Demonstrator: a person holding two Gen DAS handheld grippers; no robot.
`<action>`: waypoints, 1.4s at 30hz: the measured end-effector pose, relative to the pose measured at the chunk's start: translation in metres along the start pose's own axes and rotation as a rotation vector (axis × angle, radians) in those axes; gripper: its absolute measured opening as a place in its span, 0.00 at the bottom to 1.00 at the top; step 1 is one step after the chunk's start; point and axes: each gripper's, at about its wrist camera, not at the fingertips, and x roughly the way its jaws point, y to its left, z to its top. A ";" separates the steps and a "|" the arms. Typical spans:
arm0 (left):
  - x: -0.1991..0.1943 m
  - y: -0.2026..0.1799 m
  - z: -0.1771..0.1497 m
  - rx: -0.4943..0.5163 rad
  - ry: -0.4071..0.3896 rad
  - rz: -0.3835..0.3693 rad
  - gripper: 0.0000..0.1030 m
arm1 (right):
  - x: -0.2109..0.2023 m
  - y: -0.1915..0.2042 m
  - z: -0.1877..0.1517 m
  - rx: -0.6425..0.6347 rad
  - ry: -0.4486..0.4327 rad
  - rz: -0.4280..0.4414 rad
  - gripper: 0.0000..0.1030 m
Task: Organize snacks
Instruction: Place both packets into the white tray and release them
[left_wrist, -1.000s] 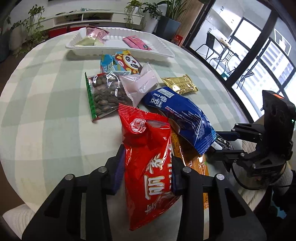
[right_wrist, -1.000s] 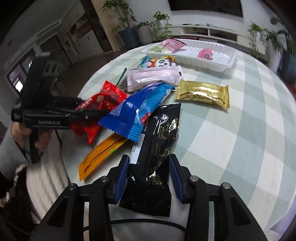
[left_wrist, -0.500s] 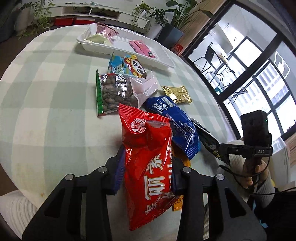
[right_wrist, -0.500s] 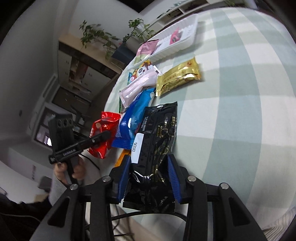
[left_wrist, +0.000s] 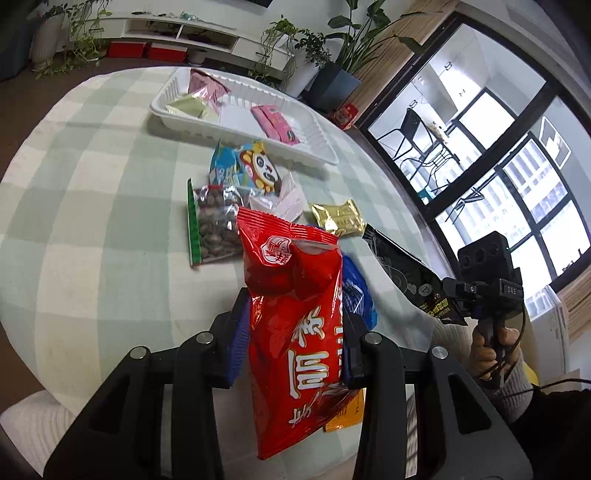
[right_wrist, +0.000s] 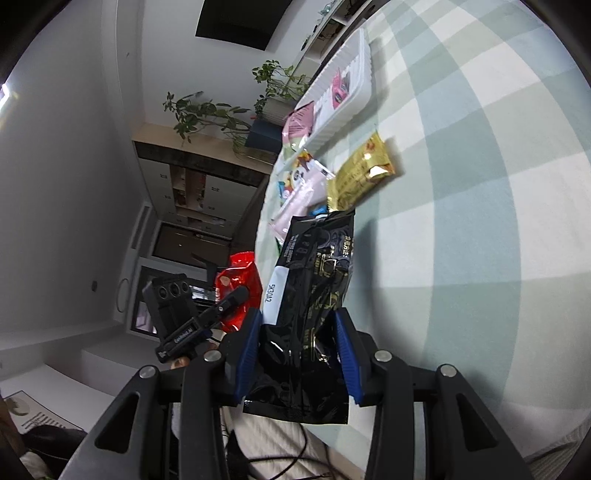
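Green-and-white checked cloth covers the round table (left_wrist: 92, 206); a white ribbed plastic tray (left_wrist: 314, 147) waits at its far side. Left gripper (left_wrist: 291, 332) clamps a puffy red foil snack bag (left_wrist: 291, 295), right gripper (right_wrist: 299, 347) a black glossy pouch (right_wrist: 314, 280), both lifted clear. Both look light, crinkly and slippery; mid-body grips seem safest.

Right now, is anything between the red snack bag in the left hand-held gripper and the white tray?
Nothing visible at the bag's height: the red snack bag is lifted in the left hand-held gripper. Below its path to the white tray lie the nut packet and panda packet on the table.
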 end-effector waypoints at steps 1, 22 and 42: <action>-0.002 0.000 0.003 0.003 -0.006 0.002 0.35 | 0.000 0.003 0.003 -0.001 -0.005 0.008 0.42; 0.015 0.012 0.135 0.024 -0.093 -0.003 0.35 | 0.025 0.035 0.131 -0.039 -0.119 0.052 0.42; 0.140 0.023 0.237 0.079 -0.046 0.099 0.35 | 0.089 0.011 0.241 -0.070 -0.128 -0.081 0.42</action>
